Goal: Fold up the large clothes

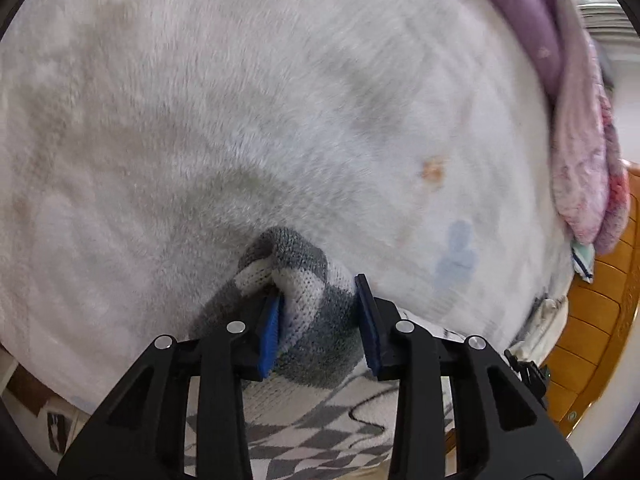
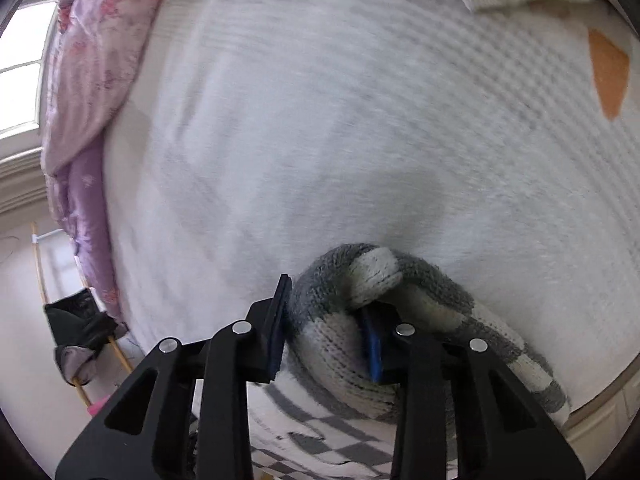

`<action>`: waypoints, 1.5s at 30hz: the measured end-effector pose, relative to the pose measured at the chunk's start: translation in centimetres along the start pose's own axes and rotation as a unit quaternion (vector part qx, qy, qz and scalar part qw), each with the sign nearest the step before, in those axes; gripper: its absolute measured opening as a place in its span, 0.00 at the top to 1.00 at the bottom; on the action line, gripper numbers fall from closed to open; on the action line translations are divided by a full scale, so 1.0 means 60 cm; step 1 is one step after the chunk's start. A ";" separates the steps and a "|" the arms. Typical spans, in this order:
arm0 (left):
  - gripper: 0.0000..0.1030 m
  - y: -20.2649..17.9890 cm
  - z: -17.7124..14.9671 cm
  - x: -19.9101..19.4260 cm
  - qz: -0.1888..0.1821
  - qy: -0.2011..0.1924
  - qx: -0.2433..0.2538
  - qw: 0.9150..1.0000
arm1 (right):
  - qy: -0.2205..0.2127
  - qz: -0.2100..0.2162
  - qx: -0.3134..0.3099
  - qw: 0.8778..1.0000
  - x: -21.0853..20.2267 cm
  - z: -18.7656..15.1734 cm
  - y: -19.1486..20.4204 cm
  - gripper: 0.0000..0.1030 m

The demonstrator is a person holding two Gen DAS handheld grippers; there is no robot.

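My left gripper (image 1: 318, 312) and right gripper (image 2: 328, 322) each pinch a bunched corner of the checked knit sweater (image 1: 304, 312) over the near bed (image 1: 240, 100); thick bunches may slip loose

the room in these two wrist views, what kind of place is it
Probably a bedroom. A fluffy white blanket covers a wide bed-like surface, a purple and pink floral quilt is bunched along its edge, and a bright arched window sits behind it.
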State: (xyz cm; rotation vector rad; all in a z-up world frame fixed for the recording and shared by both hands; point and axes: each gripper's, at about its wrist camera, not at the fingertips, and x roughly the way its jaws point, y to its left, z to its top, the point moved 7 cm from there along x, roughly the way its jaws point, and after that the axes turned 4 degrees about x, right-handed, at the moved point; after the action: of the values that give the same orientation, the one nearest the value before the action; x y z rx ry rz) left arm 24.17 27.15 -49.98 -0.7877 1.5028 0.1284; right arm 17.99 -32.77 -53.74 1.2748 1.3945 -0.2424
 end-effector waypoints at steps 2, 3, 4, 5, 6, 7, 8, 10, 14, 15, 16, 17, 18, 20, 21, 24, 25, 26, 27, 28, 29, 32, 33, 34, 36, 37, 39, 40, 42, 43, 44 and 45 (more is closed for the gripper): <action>0.68 -0.007 0.008 -0.019 -0.023 -0.012 -0.011 1.000 | -0.007 0.032 -0.005 0.999 -0.013 0.014 0.011 0.73; 0.68 -0.020 0.017 -0.029 -0.044 -0.023 -0.013 0.999 | -0.012 0.043 -0.004 0.999 -0.022 0.017 0.022 0.73; 0.68 -0.029 0.024 -0.035 -0.052 -0.028 -0.009 0.998 | -0.016 0.053 -0.003 0.998 -0.028 0.027 0.039 0.73; 0.68 -0.041 0.034 -0.041 -0.052 -0.034 -0.002 0.998 | -0.020 0.058 -0.009 0.998 -0.034 0.034 0.055 0.73; 0.68 -0.052 0.045 -0.044 -0.050 -0.039 0.004 0.998 | -0.022 0.057 -0.021 0.998 -0.037 0.042 0.073 0.73; 0.68 -0.064 0.058 -0.044 -0.049 -0.043 0.007 0.998 | -0.025 0.055 -0.027 0.998 -0.037 0.054 0.091 0.73; 0.68 -0.075 0.072 -0.042 -0.049 -0.045 0.006 0.998 | -0.025 0.059 -0.027 0.998 -0.031 0.059 0.108 0.73; 0.68 -0.095 0.098 -0.039 -0.052 -0.051 0.007 0.997 | -0.024 0.069 -0.032 0.997 -0.028 0.070 0.133 0.73; 0.68 -0.119 0.142 -0.021 -0.037 -0.056 0.018 0.998 | -0.020 0.059 -0.046 0.997 -0.024 0.110 0.166 0.73; 0.68 -0.118 0.153 -0.008 -0.027 -0.052 0.015 0.998 | -0.016 0.049 -0.043 0.998 -0.013 0.119 0.166 0.73; 0.68 -0.117 0.161 0.007 -0.020 -0.049 0.012 0.999 | -0.014 0.037 -0.043 0.998 -0.010 0.119 0.161 0.73; 0.68 -0.111 0.170 0.027 -0.007 -0.044 0.007 0.999 | -0.013 0.015 -0.045 0.999 0.006 0.129 0.157 0.73; 0.68 -0.100 0.172 0.037 -0.002 -0.040 0.003 0.999 | -0.010 0.000 -0.046 0.999 0.024 0.136 0.150 0.73; 0.68 -0.082 0.183 0.065 -0.005 -0.034 -0.023 0.999 | -0.007 -0.012 -0.042 0.999 0.049 0.147 0.136 0.73; 0.67 -0.075 0.188 0.077 -0.007 -0.031 -0.033 0.999 | -0.004 -0.019 -0.039 0.999 0.061 0.154 0.129 0.73; 0.65 -0.067 0.198 0.101 0.004 -0.029 -0.025 0.999 | -0.001 -0.045 -0.047 0.998 0.091 0.167 0.120 0.73; 0.63 -0.068 0.201 0.108 0.011 -0.030 -0.017 0.999 | -0.003 -0.051 -0.049 0.998 0.097 0.170 0.123 0.73; 0.62 -0.069 0.204 0.114 0.019 -0.029 -0.009 0.999 | -0.007 -0.057 -0.051 0.997 0.102 0.171 0.124 0.73; 0.60 -0.071 0.206 0.118 0.026 -0.029 -0.002 0.999 | -0.009 -0.062 -0.053 0.997 0.105 0.170 0.126 0.73; 0.58 -0.074 0.207 0.120 0.029 -0.029 0.001 0.999 | -0.009 -0.064 -0.056 0.996 0.106 0.169 0.127 0.70; 0.56 -0.079 0.207 0.120 0.033 -0.028 0.006 0.999 | -0.004 -0.064 -0.056 0.996 0.105 0.166 0.129 0.68; 0.45 -0.105 0.196 0.107 0.059 -0.014 0.037 0.997 | 0.032 -0.063 -0.058 0.996 0.097 0.148 0.152 0.35; 0.43 -0.112 0.194 0.101 0.073 -0.015 0.047 0.996 | 0.034 -0.078 -0.067 0.994 0.088 0.140 0.159 0.27; 0.40 -0.120 0.188 0.089 0.094 -0.017 0.062 0.994 | 0.027 -0.094 -0.086 0.991 0.075 0.132 0.170 0.27; 0.40 -0.134 0.177 0.063 0.125 -0.025 0.083 0.988 | -0.006 -0.118 -0.147 0.982 0.036 0.108 0.202 0.25; 0.40 -0.145 0.169 0.044 0.144 -0.036 0.094 0.984 | -0.030 -0.137 -0.173 0.975 0.016 0.097 0.215 0.20; 0.36 -0.163 0.155 0.016 0.173 -0.062 0.114 0.976 | -0.116 -0.212 -0.247 0.938 -0.034 0.062 0.250 0.19; 0.34 -0.179 0.148 0.000 0.188 -0.081 0.133 0.970 | -0.140 -0.218 -0.297 0.919 -0.044 0.033 0.277 0.19; 0.34 -0.207 0.134 -0.017 0.183 -0.108 0.165 0.963 | -0.141 -0.198 -0.377 0.894 -0.040 -0.027 0.310 0.19; 0.35 -0.240 0.122 -0.018 0.142 -0.121 0.185 0.965 | -0.141 -0.187 -0.410 0.882 -0.032 -0.059 0.325 0.20; 0.36 -0.259 0.106 -0.016 0.109 -0.126 0.198 0.966 | -0.134 -0.164 -0.450 0.868 -0.015 -0.104 0.345 0.23; 0.44 -0.273 0.098 -0.008 0.098 -0.126 0.208 0.965 | -0.120 -0.140 -0.486 0.854 0.008 -0.146 0.360 0.32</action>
State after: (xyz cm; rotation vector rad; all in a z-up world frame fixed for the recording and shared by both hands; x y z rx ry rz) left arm 37.83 18.16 -43.98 -0.2728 1.3016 0.0529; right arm 29.73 -17.58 -40.45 0.1870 1.2082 0.1164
